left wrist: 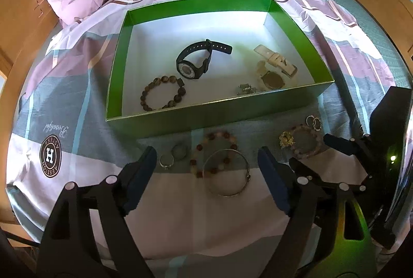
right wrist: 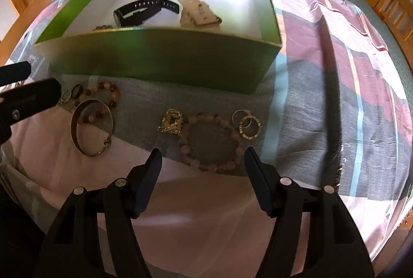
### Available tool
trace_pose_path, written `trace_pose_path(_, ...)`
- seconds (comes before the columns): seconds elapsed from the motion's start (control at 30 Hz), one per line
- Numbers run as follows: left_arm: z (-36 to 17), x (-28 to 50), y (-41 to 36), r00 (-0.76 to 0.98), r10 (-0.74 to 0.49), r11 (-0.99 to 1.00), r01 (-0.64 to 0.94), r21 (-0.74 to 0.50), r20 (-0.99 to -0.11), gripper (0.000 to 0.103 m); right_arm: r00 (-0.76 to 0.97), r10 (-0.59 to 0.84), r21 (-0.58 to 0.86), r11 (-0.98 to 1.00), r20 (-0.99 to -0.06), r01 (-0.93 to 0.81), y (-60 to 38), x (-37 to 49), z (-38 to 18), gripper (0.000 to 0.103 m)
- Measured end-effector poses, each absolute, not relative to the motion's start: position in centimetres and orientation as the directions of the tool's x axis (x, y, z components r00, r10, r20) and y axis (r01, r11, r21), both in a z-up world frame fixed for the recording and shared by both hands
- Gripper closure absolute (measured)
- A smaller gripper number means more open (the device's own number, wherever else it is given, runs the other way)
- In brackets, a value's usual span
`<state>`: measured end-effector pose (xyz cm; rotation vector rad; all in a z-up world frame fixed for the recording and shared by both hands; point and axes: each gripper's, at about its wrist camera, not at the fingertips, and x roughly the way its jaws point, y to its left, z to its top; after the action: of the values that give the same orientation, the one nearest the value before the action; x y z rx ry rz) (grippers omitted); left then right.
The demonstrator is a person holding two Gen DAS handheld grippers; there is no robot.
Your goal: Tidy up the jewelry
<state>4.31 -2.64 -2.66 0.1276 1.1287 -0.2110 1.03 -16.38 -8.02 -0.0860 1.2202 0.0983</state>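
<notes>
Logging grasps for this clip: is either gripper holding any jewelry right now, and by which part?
Nothing is held. The left gripper and right gripper both have open, empty jaws above the bed.

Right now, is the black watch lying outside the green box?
No, the black watch lies inside the green box, on its white floor beside a brown bead bracelet.

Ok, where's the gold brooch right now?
The gold brooch lies on the bedspread outside the green box, centre of the right wrist view, touching the left edge of the pink bead bracelet, ahead of the open right hand-held gripper.
</notes>
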Motion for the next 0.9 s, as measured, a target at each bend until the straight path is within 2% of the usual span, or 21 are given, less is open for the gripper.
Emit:
trace_pose_path(0.6,-3.1,4.1,-2.8,0.400,-0.085,0.971,0.238,0.014,-0.913,0.018,0.352,-0.018,-0.074,0.986,-0.936,-0.147,-14.9,0.4,-9.1,0.038)
trace_pose_path(0.9,-3.4,4.1,-2.9,0.392,-0.075,0.971,0.239,0.023,-0.917,0.017,0.366,-0.004,-0.069,0.984,-0.930,-0.164,-14.5,0.2,-8.4,0.065)
